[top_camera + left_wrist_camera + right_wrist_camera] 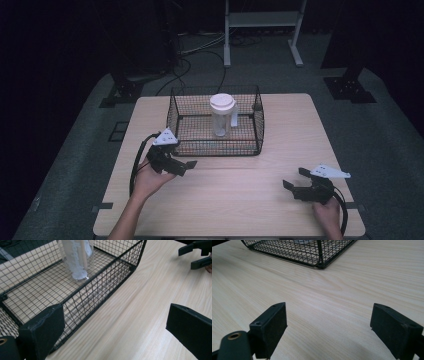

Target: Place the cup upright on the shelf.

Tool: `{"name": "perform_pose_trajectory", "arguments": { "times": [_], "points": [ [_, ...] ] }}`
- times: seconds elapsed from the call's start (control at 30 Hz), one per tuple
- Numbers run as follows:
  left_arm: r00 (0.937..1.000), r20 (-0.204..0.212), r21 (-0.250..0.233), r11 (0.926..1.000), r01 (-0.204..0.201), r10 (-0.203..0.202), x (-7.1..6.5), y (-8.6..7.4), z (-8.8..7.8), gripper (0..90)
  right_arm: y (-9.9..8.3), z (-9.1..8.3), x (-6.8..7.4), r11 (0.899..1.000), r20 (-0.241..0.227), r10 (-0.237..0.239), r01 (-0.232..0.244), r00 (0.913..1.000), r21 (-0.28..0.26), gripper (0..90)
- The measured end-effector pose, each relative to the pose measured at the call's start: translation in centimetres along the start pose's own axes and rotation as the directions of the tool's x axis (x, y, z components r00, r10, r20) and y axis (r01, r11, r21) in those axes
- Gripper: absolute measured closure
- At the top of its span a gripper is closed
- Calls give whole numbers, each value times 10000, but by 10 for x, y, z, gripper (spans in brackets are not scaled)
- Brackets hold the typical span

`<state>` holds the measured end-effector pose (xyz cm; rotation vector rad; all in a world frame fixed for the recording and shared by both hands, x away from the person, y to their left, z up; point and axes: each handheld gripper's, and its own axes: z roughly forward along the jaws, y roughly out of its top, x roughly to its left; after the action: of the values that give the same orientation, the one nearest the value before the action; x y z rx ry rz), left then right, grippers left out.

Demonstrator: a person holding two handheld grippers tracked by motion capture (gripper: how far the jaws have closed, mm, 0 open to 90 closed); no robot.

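The left gripper (pixel 186 166), held in a hand near the front of the wooden worktop (pixel 240 195), sits just beside the front left corner of a black wire basket (pixel 216 146), its jaws wide apart and empty. Inside the basket a clear cup (pixel 222 116) with a white lid stands upright; its contents are hard to make out. At the right, the right gripper (pixel 294 178) rests well apart from the basket, jaws likewise spread and empty.

Table (pixel 240 195): pale wood grain, smooth, matt. Basket (pixel 260 131): thin black wire mesh, metal by the look. Jar (pixel 221 117) inside it: clear plastic, glossy, with a white matt lid. Gripper pads (pixel 273 328): black, matt, slightly rough at the edges. Floor (pixel 385 145): grey, carpet-like.
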<state>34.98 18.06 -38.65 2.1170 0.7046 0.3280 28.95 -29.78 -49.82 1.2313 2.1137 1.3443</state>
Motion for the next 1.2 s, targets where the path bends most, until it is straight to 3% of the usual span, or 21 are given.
{"name": "perform_pose_trajectory", "arguments": {
  "times": [0.37,0.5,0.6,0.87,1.2],
  "points": [
    [9999,-112,-420,9991,57,-62,-7,-16,-13,11,0,0,1,10000,58,-32,32,10000,52,129],
    [9993,-349,-506,9986,-154,136,-11,-26,-14,11,0,0,1,10000,58,-42,42,10000,76,129],
    [9997,-245,-798,9968,71,-91,-9,-36,-14,11,0,1,1,9999,63,-68,67,10000,86,129],
    [9989,-361,-829,9962,260,-290,-11,-55,-14,11,0,1,1,9999,91,-102,101,9999,119,129],
    [9977,-654,-857,9963,111,-167,-22,-80,-18,11,0,1,1,9999,122,-70,69,9999,105,129]
  ]
}}
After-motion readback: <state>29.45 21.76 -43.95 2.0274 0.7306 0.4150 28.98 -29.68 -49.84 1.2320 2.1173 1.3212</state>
